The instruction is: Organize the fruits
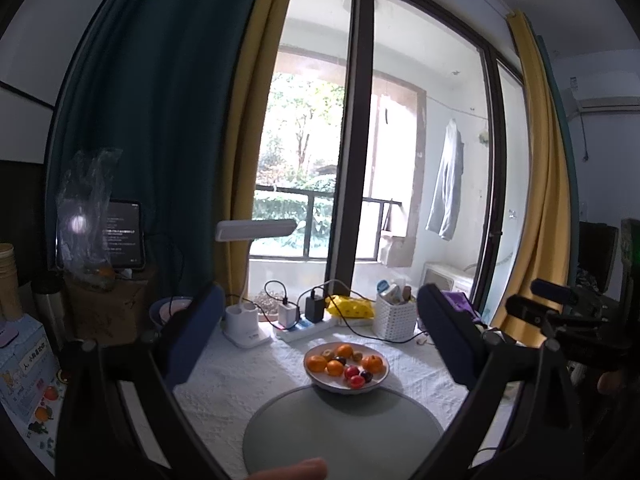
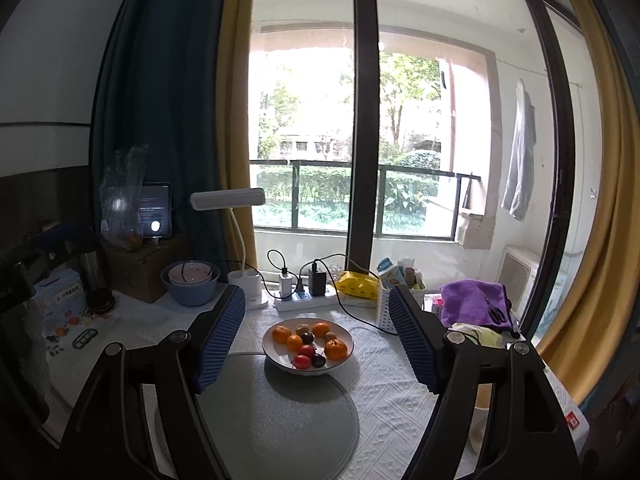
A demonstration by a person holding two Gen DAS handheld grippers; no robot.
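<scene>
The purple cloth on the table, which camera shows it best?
The right wrist view: the purple cloth lies in plain sight, heaped right of the white basket. In the left wrist view only a sliver shows behind that gripper's right finger.

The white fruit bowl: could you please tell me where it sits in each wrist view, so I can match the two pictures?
Left wrist view: the white fruit bowl sits low and slightly right of centre, on the far edge of the round grey mat.
Right wrist view: the bowl sits low, near centre, between the open fingers.
Shared landmark: the white desk lamp, up and left of the bowl.
</scene>
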